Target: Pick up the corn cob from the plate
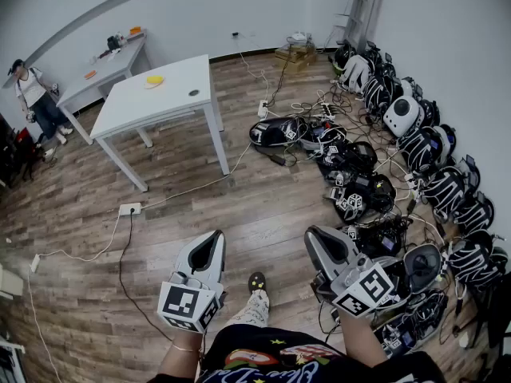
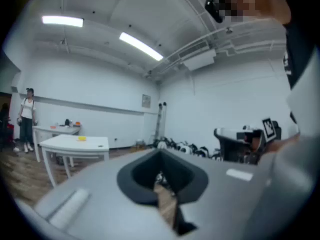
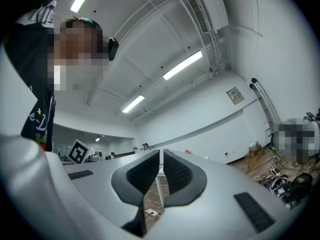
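Observation:
A small yellow thing (image 1: 154,79), seemingly the corn cob on its plate, lies on the white table (image 1: 172,102) far across the room; it is too small to make out in detail. The left gripper view shows the same yellow spot (image 2: 81,138) on that table (image 2: 75,144). My left gripper (image 1: 216,237) and right gripper (image 1: 313,234) are held side by side low in the head view, well short of the table. Both have their jaws shut with nothing between them, as the left gripper (image 2: 160,154) and right gripper (image 3: 161,152) show in their own views.
Wooden floor lies between me and the table, crossed by cables and a power strip (image 1: 129,208). A heap of dark and white gear (image 1: 375,174) lines the right wall. A second table (image 1: 112,62) and a person (image 1: 32,94) stand at the far left.

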Demonstrator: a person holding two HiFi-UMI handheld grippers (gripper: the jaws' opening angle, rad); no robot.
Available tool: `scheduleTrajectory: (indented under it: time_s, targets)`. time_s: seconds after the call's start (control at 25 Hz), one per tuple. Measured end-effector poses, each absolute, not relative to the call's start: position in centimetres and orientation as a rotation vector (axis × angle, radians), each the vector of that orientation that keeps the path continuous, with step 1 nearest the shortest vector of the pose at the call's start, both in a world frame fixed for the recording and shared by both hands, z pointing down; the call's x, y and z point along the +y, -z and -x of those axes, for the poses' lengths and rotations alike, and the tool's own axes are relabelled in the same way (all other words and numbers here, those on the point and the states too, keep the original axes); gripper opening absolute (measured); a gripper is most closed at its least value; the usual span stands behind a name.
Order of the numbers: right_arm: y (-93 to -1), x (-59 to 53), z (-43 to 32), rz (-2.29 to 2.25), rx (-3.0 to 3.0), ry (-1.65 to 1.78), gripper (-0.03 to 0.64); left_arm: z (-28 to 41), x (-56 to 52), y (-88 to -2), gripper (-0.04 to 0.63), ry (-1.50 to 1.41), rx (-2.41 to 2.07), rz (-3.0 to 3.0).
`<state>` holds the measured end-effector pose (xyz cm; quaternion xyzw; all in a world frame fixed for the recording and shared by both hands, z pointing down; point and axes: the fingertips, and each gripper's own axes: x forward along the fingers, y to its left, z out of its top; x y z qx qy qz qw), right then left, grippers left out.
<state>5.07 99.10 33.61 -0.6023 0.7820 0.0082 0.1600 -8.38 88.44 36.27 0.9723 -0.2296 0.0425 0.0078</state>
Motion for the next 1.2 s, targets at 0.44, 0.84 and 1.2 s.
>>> scheduleTrajectory:
  time_s: [0.44, 0.84, 1.2]
  targets:
    - [-31.6, 80.3, -14.5, 1.705, 2.233, -0.005, 0.017, 1.3, 69.6, -32.9, -0.012, 0.008, -0.883, -2.984]
    - [-34.7, 61.5, -26.2, 1.495, 2.345, 0.165, 0.017, -6.5, 55.2, -35.3, -0.012, -0.048, -1.183, -2.854]
    - [-33.1, 45.1, -32.6, 1.21, 2.513, 0.239, 0.017, -13.7, 43.8, -32.5, -0.012, -0.027, -1.426, -2.778]
